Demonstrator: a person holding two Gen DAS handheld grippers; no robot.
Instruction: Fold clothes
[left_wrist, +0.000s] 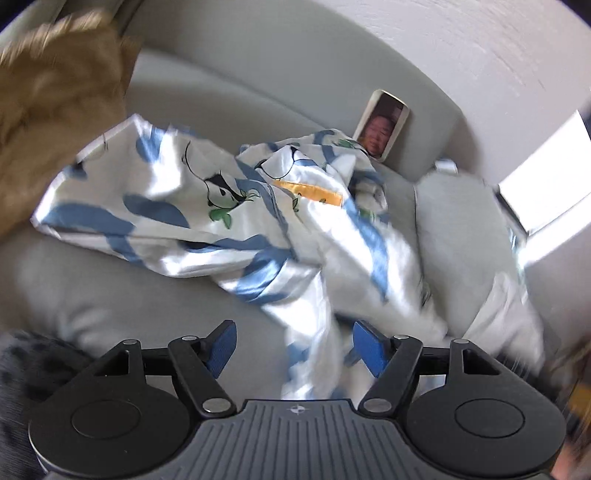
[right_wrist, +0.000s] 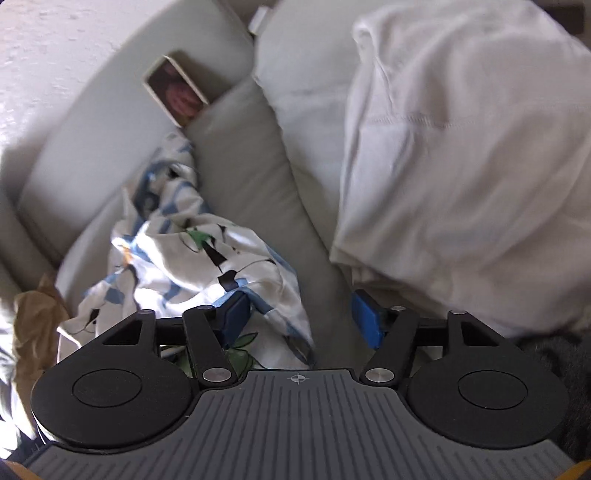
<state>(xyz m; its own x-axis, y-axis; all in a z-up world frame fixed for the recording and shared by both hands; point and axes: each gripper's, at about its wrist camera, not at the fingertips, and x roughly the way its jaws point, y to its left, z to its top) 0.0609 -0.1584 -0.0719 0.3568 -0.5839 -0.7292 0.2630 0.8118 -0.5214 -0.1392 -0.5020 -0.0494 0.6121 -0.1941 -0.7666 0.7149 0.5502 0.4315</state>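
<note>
Clothes remain unfolded: printed satin garment crumpled mid-frame; left gripper and right gripper are spread, holding nothing.

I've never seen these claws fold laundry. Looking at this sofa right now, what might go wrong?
The patterned garment lies crumpled, so the open left claw may pinch several layers at once and fold it crooked. A phone is propped against the sofa back right behind the cloth; tugging the fabric might topple it. The white garment sits close to the open right claw, so it could get snagged by mistake.
</note>
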